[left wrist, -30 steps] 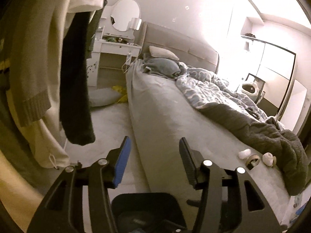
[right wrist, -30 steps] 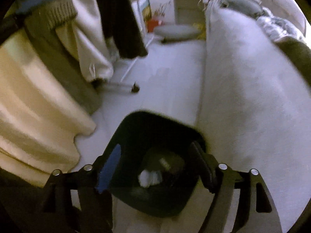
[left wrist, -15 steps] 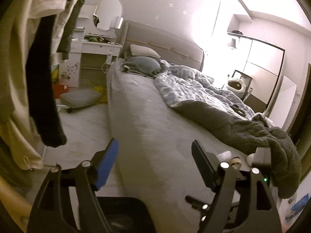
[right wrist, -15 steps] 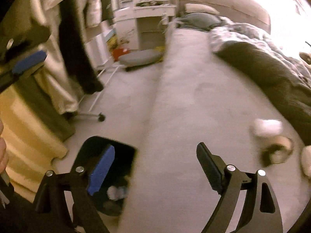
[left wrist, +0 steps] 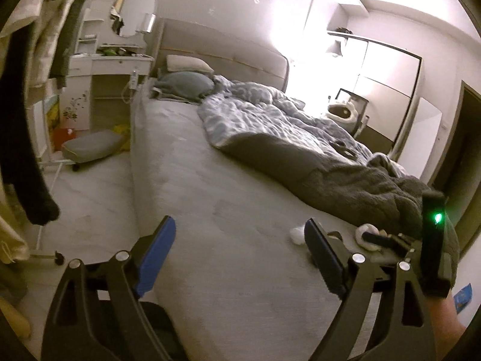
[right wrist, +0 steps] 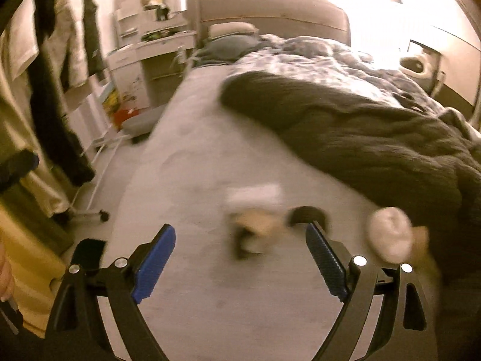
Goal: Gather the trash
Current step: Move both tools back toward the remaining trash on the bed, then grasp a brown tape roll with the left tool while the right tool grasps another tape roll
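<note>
Paper wad: soft, featherlight, ahead between right gripper pads; pinch mid-bulk.
Tape roll: stiffer, grab rim.
Tongs: both spread, left gripper empty.

Bed with duvet, tissues

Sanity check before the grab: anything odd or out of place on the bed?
Yes: small litter on the bare sheet by the dark blanket: a white wad, a tape-like ring and a pale wad. Blurred. Both grippers open, empty.
</note>
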The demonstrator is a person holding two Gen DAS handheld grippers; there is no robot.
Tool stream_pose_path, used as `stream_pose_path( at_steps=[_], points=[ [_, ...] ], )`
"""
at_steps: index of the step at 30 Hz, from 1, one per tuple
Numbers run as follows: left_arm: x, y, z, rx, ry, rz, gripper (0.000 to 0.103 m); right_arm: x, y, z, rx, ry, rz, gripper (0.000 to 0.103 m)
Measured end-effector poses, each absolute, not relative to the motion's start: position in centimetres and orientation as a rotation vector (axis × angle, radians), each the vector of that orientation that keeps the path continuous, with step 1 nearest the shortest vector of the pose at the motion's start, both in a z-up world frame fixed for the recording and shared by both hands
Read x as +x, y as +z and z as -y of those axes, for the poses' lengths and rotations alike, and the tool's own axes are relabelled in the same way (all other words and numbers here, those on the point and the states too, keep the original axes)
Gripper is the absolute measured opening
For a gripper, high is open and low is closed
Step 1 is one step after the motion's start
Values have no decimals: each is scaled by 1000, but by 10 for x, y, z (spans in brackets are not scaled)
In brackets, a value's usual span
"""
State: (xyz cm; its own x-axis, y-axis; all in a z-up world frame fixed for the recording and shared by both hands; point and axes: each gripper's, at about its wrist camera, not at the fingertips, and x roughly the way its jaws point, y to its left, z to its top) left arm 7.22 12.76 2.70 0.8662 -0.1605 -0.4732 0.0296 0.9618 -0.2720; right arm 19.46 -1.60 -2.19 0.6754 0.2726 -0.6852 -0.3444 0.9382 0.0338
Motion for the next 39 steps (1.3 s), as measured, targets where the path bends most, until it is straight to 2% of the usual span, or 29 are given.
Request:
stream_pose_path(
  at_steps=[11, 21, 23, 25, 27, 29, 39],
  points=[
    [106, 3, -66, -262, -204, -611, 91, 212, -16, 114, -35, 195, -747, 89],
    [135, -23, -28, -306, -239, -684, 91, 212, -37, 153, -18, 174, -781, 89],
    [139, -31, -24, -335, -242, -705, 91, 213, -38, 155, -17, 189, -779, 87],
    [142, -41, -18, -334, -233, -735, 85, 212, -38, 154, -32, 199, -778, 81],
    [144, -47, -12, -296, -210, -757, 71, 213, -38, 154, -39, 216, -778, 77],
    [147, -54, -8, -277, -197, -780, 64, 214, -39, 154, -49, 225, -781, 72],
    [161, -68, 13, -227, -183, -827, 40, 221, -47, 161, -95, 234, -804, 55]
  ],
)
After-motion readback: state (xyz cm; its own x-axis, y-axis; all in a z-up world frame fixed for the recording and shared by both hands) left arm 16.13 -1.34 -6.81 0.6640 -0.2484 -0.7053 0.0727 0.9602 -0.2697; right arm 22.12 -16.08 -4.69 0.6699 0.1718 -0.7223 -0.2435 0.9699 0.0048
